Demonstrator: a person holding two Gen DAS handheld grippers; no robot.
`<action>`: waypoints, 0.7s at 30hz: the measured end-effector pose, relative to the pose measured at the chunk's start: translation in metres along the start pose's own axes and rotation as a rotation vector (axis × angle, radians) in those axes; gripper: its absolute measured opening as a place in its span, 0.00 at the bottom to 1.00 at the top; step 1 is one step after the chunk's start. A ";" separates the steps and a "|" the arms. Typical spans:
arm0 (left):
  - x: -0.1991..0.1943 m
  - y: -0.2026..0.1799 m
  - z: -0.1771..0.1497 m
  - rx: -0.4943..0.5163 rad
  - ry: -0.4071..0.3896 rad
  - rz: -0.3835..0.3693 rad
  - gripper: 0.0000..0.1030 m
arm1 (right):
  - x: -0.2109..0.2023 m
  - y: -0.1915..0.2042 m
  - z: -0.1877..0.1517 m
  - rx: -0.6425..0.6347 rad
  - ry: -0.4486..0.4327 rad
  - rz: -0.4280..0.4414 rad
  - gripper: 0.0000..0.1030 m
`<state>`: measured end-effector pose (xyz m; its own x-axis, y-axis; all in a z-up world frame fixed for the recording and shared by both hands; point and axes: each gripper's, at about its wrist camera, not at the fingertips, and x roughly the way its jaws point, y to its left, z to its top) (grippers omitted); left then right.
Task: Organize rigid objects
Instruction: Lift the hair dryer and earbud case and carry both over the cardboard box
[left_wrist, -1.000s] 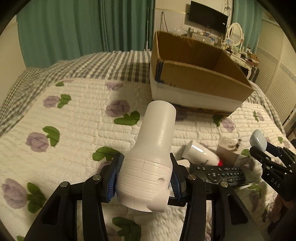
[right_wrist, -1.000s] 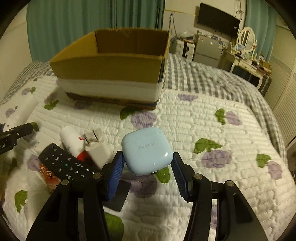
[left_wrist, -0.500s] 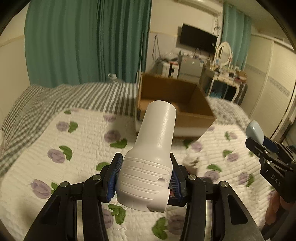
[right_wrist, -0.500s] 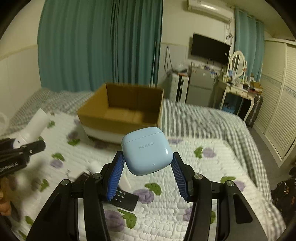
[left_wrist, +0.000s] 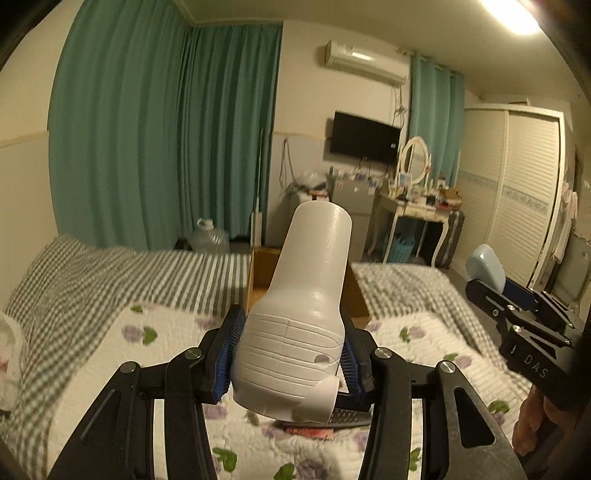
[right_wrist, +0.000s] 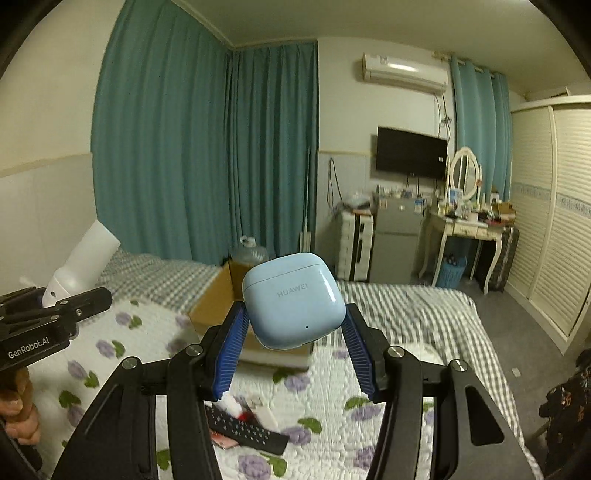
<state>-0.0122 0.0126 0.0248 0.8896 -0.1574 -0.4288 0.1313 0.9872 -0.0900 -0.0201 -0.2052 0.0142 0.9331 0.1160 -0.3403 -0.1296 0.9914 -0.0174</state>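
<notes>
A white hair-dryer body (left_wrist: 295, 325) is clamped between the blue pads of the left gripper (left_wrist: 291, 360), its nozzle pointing toward 12 o'clock. A pale blue earbud case (right_wrist: 293, 301) marked HUAWEI is pinched between the ribbed pads of the right gripper (right_wrist: 293, 354). Both loads are held well above the quilted bed (right_wrist: 332, 387).

Beyond each load, at about 12 o'clock, a cardboard box (right_wrist: 216, 306) is seen on the bed, largely hidden behind what is carried. Nothing can be made out inside it from these views.

Below the right gripper, at 6 to 7 o'clock, a black remote control (right_wrist: 245, 432) and some small white and red items, too blurred to name, are left on the quilt.

The task is judged to be at an early stage: two objects are lifted but not yet deposited, and the remainder is still to be collected.
</notes>
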 end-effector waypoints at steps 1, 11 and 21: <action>-0.002 0.000 0.003 0.001 -0.010 -0.003 0.47 | -0.002 0.001 0.004 -0.003 -0.011 0.002 0.51; 0.007 0.002 0.041 0.018 -0.101 -0.012 0.47 | -0.004 0.011 0.041 -0.027 -0.103 0.017 0.51; 0.051 0.016 0.067 -0.013 -0.110 -0.025 0.47 | 0.038 0.012 0.076 -0.053 -0.153 0.044 0.51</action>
<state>0.0641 0.0216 0.0618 0.9288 -0.1774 -0.3254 0.1487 0.9826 -0.1113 0.0393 -0.1841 0.0721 0.9658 0.1712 -0.1945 -0.1854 0.9810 -0.0570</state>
